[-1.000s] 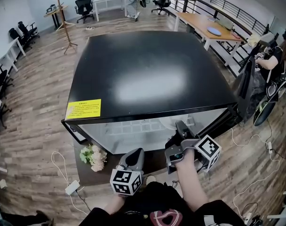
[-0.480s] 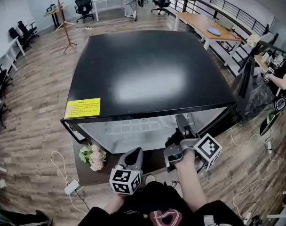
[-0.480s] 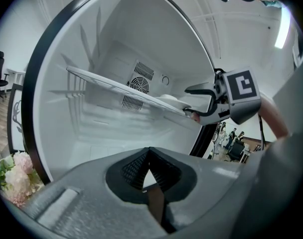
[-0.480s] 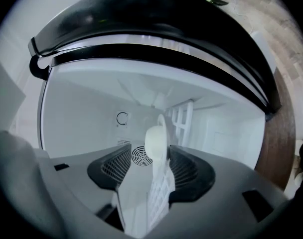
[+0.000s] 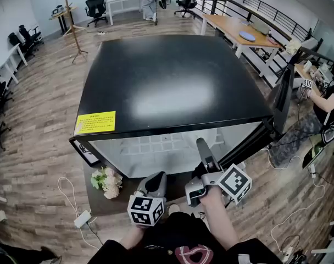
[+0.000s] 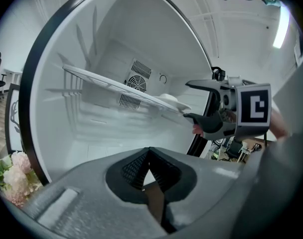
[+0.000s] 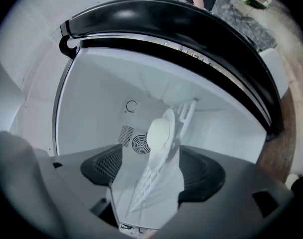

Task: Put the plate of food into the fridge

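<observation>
The white plate of food [image 7: 160,133] lies on the fridge's white wire shelf [image 7: 154,185], near its front edge. My right gripper [image 7: 152,180] reaches into the open fridge with the plate and shelf edge between its jaws. The jaws are opening wide and neither pad presses on the plate. From the left gripper view the plate [image 6: 170,100] sits just beyond the right gripper [image 6: 187,100], whose upper and lower jaws stand well apart. My left gripper [image 6: 149,156] hangs shut and empty, low in front of the fridge [image 5: 154,185].
The fridge has a broad black top [image 5: 172,81] with a yellow label [image 5: 94,122]. Its door [image 5: 279,100] stands swung out to the right. A bunch of flowers [image 5: 105,183] and cables lie on the wooden floor at the left. Desks and chairs stand farther off.
My right gripper's jaws have spread apart and let go of the plate, which stays on the shelf. The right hand has shifted slightly left. The left gripper has barely moved.
</observation>
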`<state>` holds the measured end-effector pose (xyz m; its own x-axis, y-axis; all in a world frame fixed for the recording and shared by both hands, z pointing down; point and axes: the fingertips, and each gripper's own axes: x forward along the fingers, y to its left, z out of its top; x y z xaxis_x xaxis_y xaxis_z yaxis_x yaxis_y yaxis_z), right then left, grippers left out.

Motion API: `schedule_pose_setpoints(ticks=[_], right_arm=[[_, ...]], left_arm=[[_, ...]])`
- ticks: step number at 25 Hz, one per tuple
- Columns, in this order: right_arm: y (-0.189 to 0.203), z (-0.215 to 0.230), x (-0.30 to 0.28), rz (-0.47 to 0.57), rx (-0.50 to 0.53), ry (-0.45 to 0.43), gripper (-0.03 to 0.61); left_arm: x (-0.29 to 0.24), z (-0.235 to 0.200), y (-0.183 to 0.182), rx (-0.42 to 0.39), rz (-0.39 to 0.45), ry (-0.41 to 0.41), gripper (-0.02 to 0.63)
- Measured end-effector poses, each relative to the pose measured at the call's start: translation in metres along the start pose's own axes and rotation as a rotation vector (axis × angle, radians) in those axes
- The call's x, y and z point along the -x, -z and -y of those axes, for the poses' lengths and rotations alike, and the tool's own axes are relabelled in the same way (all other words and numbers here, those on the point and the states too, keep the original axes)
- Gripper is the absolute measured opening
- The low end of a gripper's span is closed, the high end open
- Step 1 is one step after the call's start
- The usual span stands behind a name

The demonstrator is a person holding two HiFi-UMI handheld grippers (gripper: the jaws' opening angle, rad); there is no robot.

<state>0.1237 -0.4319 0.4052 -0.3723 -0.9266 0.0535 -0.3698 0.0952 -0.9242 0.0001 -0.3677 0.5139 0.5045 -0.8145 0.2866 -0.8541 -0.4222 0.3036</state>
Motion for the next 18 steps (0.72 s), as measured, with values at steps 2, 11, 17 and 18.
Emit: schedule_pose_setpoints(ticks=[2,11,17,18], right_arm=[[0.005,0.002,0.002,-0.022,0.033,-0.004,0.357],[0.031,0.022,0.020,-0.098,0.089,-0.038,0.364],[0.041,0.041,0.037,-0.097,0.109,-0.046,0.364],[0.043,0.043,0.039,-0.099,0.106,-0.058,0.364]], left_arm=[[0.000,0.001,0.001,-0.002,-0.001,0.003,0.008],[0.004,0.006,0.005,0.005,-0.002,0.017,0.008],[0.010,0.006,0.010,0.000,0.004,0.017,0.008],[0.012,0.006,0.010,0.001,0.005,0.018,0.008]])
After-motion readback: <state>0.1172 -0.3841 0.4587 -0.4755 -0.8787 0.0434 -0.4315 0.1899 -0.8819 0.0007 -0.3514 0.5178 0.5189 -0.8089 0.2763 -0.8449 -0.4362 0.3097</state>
